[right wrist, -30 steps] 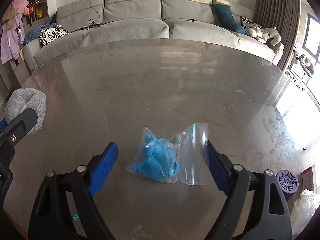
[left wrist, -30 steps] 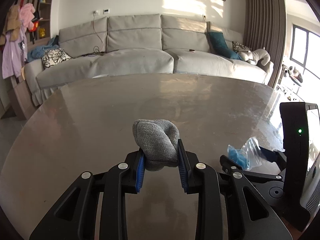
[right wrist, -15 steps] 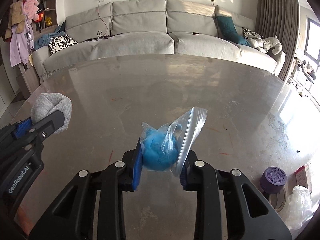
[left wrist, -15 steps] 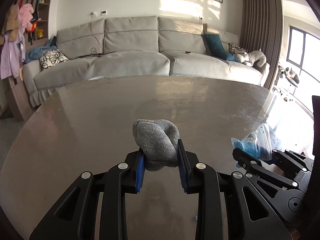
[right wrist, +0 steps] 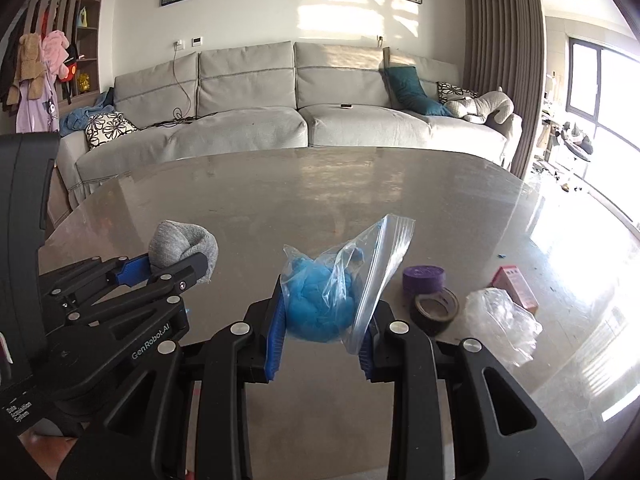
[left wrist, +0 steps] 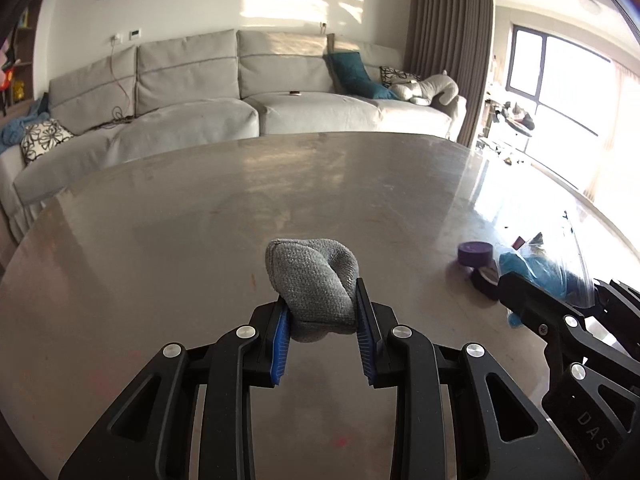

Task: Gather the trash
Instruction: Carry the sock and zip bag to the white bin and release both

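Left gripper is seen clamped on a balled grey sock, which is pinched between the blue pads and held clear above the bench. Right gripper is seen clamped on a clear zip bag stuffed with crumpled blue material; its jaws have just been closing, with the bag between them, and the bag's zip edge is left sticking up past the right-hand pad. Taking the zip bag as landmark: the sock in the left gripper is held to its left, well apart from it, at about the same height. Just to the right of the bag, on the bench, a purple tape roll is noted, with a dark tape roll lying flat against its near side. Further right of the bag a crumpled clear plastic wrap is lying, and beyond that a small pink box, just beside the wrap. Behind the bag, past the far edge of the bench, a grey sofa is set along the wall. In the left wrist view the bag is partly hidden behind the right gripper's fingers, and the purple roll is seen just left of it.
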Demonstrator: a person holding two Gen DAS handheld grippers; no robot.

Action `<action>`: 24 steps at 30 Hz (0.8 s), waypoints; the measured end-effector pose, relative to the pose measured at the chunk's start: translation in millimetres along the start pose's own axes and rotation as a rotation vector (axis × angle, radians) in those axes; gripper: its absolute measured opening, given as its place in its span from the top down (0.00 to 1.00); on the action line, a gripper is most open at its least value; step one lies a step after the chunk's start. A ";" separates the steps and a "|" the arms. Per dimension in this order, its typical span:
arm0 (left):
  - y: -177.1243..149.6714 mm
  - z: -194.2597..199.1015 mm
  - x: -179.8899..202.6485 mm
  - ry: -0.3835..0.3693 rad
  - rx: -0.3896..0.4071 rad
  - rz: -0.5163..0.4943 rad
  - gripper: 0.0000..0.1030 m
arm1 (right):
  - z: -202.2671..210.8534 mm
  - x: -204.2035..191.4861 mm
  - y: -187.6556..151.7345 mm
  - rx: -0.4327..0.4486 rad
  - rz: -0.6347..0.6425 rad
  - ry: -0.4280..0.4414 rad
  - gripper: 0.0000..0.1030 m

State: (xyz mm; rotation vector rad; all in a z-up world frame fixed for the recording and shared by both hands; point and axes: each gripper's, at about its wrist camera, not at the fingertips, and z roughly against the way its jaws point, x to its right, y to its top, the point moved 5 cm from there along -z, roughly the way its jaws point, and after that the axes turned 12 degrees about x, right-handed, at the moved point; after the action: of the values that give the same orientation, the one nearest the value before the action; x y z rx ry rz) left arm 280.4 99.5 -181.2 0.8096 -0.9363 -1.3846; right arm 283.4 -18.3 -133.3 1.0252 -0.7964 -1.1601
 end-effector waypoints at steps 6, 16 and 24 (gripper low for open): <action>-28.1 34.7 56.2 -0.081 -0.019 -0.066 0.72 | 52.9 36.6 -25.2 0.006 -0.041 -0.085 0.70; -59.2 82.1 111.4 -0.174 -0.053 -0.110 0.72 | 111.6 65.1 -66.9 -0.020 -0.090 -0.152 0.70; -92.4 106.7 166.4 -0.270 -0.090 -0.190 0.72 | 154.4 90.7 -99.1 -0.023 -0.136 -0.230 0.70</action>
State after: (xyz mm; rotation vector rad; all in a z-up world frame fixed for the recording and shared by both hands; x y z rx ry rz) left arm 137.8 -63.7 -207.3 0.6672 -1.0142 -1.7205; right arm 130.5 -148.5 -172.9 0.9492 -0.9023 -1.4189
